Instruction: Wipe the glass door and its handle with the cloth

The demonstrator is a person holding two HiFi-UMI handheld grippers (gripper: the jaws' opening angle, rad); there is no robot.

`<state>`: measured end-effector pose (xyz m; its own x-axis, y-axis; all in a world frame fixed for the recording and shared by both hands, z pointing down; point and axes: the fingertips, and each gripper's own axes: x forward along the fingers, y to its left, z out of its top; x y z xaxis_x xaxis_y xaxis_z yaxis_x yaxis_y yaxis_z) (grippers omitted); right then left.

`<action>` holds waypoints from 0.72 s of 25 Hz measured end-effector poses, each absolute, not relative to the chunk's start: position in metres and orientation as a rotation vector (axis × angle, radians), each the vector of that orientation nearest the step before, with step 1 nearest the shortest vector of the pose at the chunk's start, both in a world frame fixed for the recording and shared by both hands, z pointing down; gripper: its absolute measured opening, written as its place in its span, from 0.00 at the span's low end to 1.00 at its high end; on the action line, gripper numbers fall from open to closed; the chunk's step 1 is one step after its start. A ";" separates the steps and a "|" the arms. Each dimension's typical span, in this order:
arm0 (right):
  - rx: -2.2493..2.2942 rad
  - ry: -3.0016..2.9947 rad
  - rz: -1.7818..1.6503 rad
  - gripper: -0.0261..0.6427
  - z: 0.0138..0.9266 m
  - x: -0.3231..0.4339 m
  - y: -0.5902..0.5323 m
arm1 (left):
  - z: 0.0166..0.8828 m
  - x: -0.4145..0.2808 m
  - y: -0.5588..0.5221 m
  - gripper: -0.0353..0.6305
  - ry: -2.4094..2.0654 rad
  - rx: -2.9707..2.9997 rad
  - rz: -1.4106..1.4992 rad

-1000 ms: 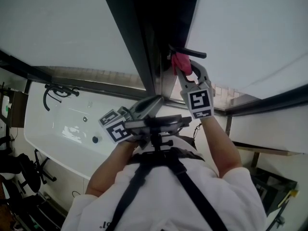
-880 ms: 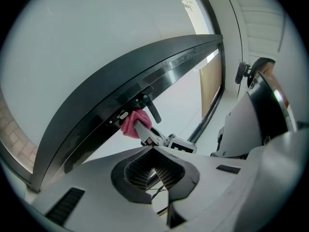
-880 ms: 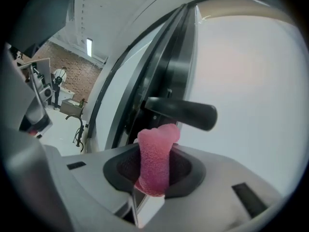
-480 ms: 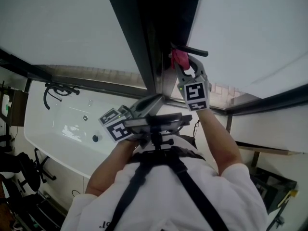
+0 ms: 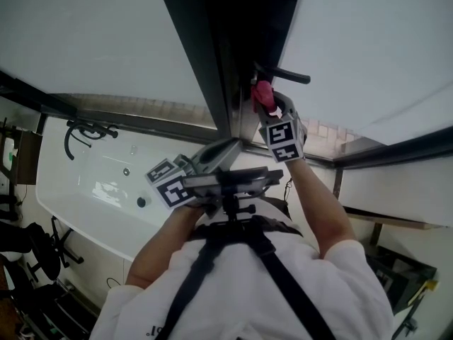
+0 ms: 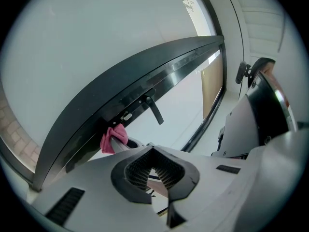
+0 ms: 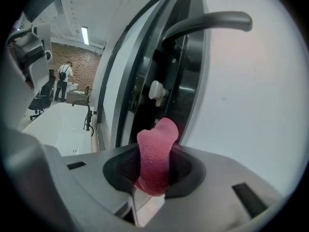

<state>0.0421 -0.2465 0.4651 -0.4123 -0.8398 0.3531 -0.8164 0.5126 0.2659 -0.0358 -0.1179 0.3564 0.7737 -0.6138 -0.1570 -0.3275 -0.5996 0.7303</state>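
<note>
While in right claw, one cloth.

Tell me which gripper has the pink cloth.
The right gripper, shut on the pink cloth by the door handle; the left gripper holds nothing.

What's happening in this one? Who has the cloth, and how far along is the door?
A person works with a gripper in each hand. The right gripper is shut on a pink cloth and holds it up at the door's dark frame, close to the black handle. The left gripper is shut on nothing and sits back near the person's chest, away from the door.
</note>
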 end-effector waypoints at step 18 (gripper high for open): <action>1.222 -2.352 0.000 0.20 0.495 0.014 -0.225 | 0.363 -0.038 -0.119 0.04 -0.715 2.233 -0.508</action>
<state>0.0145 -0.2249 0.4951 -0.4818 -0.7699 0.4186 -0.7699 0.6000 0.2175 -0.0381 -0.1187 0.3627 0.7676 -0.6252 -0.1409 -0.3389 -0.5825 0.7388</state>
